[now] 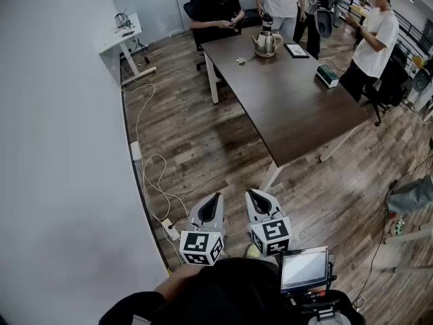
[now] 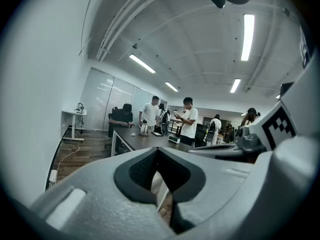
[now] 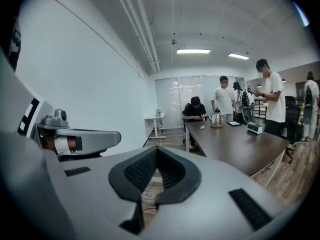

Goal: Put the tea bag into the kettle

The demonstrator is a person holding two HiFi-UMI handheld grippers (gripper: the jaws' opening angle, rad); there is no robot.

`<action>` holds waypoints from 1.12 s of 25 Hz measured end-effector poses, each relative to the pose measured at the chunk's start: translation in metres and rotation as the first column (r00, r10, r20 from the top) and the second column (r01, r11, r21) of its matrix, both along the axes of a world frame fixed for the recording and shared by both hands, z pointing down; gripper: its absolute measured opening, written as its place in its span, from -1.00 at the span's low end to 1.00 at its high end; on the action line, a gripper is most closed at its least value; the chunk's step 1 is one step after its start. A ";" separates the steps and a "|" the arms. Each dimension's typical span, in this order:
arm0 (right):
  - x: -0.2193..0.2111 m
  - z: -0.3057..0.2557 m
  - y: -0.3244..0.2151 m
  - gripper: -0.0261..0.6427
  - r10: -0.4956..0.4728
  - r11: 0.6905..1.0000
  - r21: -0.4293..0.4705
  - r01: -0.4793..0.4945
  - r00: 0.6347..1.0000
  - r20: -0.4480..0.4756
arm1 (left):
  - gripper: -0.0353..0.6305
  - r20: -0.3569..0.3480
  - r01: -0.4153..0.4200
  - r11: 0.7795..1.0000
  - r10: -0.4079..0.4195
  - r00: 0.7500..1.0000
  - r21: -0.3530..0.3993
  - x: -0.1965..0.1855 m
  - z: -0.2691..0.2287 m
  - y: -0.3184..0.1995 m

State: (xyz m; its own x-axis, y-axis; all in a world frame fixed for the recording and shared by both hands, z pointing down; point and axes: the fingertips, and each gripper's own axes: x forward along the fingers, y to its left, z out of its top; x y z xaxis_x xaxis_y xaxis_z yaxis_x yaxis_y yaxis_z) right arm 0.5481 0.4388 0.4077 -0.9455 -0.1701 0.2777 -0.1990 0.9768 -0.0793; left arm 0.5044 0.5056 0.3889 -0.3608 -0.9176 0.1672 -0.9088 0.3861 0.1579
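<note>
Dark bench (image 1: 298, 107): kettle (image 1: 266, 43) at far edge, tea bag (image 1: 240, 61) (probably) near it. Left gripper (image 1: 216, 200), right gripper (image 1: 253, 196): fingers closed together, empty.

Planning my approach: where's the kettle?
Head view: the steel kettle sits at the far end of the dark wooden table, between a small tea bag and a black tablet.

An office: a long dark worktop (image 1: 298, 107), a white side desk (image 1: 123, 34), glass partitions (image 2: 107, 101) and ceiling strip lights (image 2: 247, 36).
</note>
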 end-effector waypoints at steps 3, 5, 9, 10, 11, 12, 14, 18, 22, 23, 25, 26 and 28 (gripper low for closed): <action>-0.003 -0.002 0.003 -0.91 -0.003 1.000 0.005 0.003 1.000 0.008 | -0.89 0.001 0.001 1.000 -0.001 1.000 -0.001 -0.002 0.000 0.003; -0.005 -0.004 0.008 -0.91 -0.003 1.000 0.010 0.003 1.000 0.011 | -0.88 0.002 -0.001 1.000 0.001 1.000 0.002 -0.004 0.000 0.007; -0.012 -0.011 0.013 -0.91 0.010 1.000 0.018 -0.010 1.000 0.017 | -0.88 0.024 0.002 1.000 -0.002 1.000 0.012 -0.012 -0.006 0.014; -0.015 -0.013 0.012 -0.91 0.013 1.000 0.018 -0.013 1.000 0.022 | -0.89 0.029 0.004 1.000 -0.004 1.000 0.014 -0.015 -0.008 0.015; -0.017 -0.014 0.011 -0.91 0.014 1.000 0.016 -0.015 1.000 0.025 | -0.89 0.030 0.006 1.000 -0.007 1.000 0.014 -0.019 -0.009 0.015; -0.019 -0.015 0.011 -0.91 0.016 1.000 0.012 -0.016 0.999 0.028 | -0.88 0.029 0.008 1.000 -0.008 1.000 0.013 -0.021 -0.009 0.016; -0.021 -0.014 0.013 -0.91 0.021 1.000 0.005 -0.021 0.999 0.032 | -0.88 0.028 0.009 1.000 -0.009 1.000 0.007 -0.025 -0.007 0.022; -0.022 -0.014 0.021 -0.91 0.044 0.999 -0.008 -0.044 0.998 0.036 | -0.88 0.032 0.007 1.000 -0.007 0.999 0.002 -0.032 -0.005 0.039; -0.027 -0.011 0.033 -0.91 0.047 0.999 -0.029 -0.046 0.998 0.041 | -0.89 0.029 0.009 1.000 -0.010 1.000 0.019 -0.046 -0.006 0.060; -0.029 -0.009 0.036 -0.91 0.048 0.999 -0.024 -0.047 0.998 0.039 | -0.89 0.040 0.015 1.000 -0.015 0.999 0.015 -0.050 -0.005 0.066; -0.033 -0.005 0.044 -0.91 0.053 0.999 -0.006 -0.053 0.998 0.029 | -0.88 0.067 0.026 1.000 -0.026 0.997 -0.001 -0.058 0.001 0.077; -0.034 -0.003 0.049 -0.91 0.053 0.999 -0.002 -0.053 0.998 0.022 | -0.88 0.075 0.029 1.000 -0.029 0.997 -0.008 -0.061 0.004 0.083; -0.036 0.001 0.059 -0.91 0.049 0.999 -0.002 -0.049 0.999 0.009 | -0.88 0.075 0.035 0.999 -0.034 0.997 -0.015 -0.068 0.008 0.093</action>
